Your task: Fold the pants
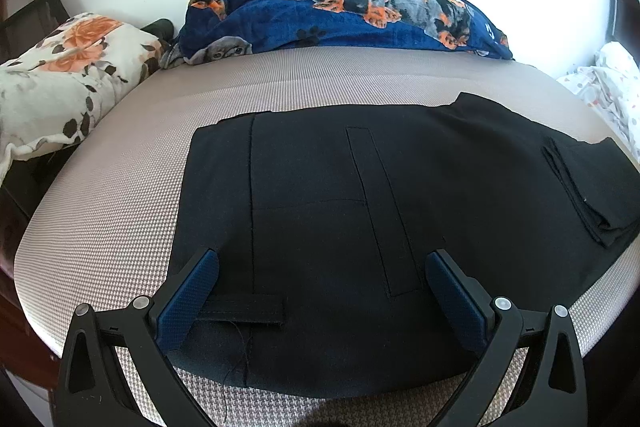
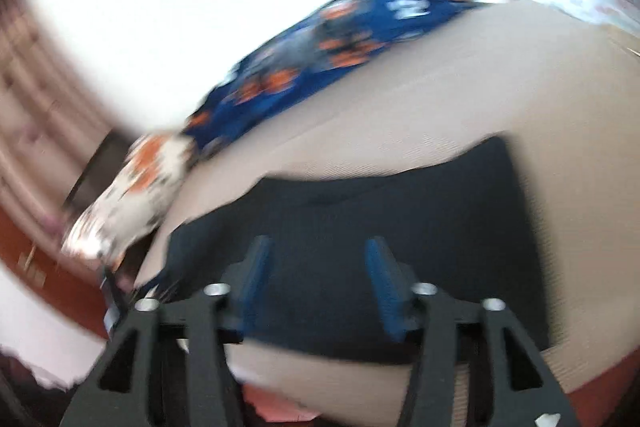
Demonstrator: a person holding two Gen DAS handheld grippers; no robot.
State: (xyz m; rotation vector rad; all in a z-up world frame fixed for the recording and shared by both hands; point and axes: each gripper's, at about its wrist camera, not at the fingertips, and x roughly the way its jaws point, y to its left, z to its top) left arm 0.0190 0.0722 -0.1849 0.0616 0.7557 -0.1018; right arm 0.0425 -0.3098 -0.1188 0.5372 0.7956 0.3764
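Hovering open, left gripper over near edge of black pants, jaws spread wide, nothing held. Right gripper also open, tilted, view blurred. Pants lying flat, already folded at least once, across bed near front edge. Next, likely: pinching near edge, carrying toward pillows and blue blanket.

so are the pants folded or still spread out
Folded at least once. The black pants lie flat on the bed as a compact block, with stacked layers at the right end. Both grippers are open above them, holding nothing.
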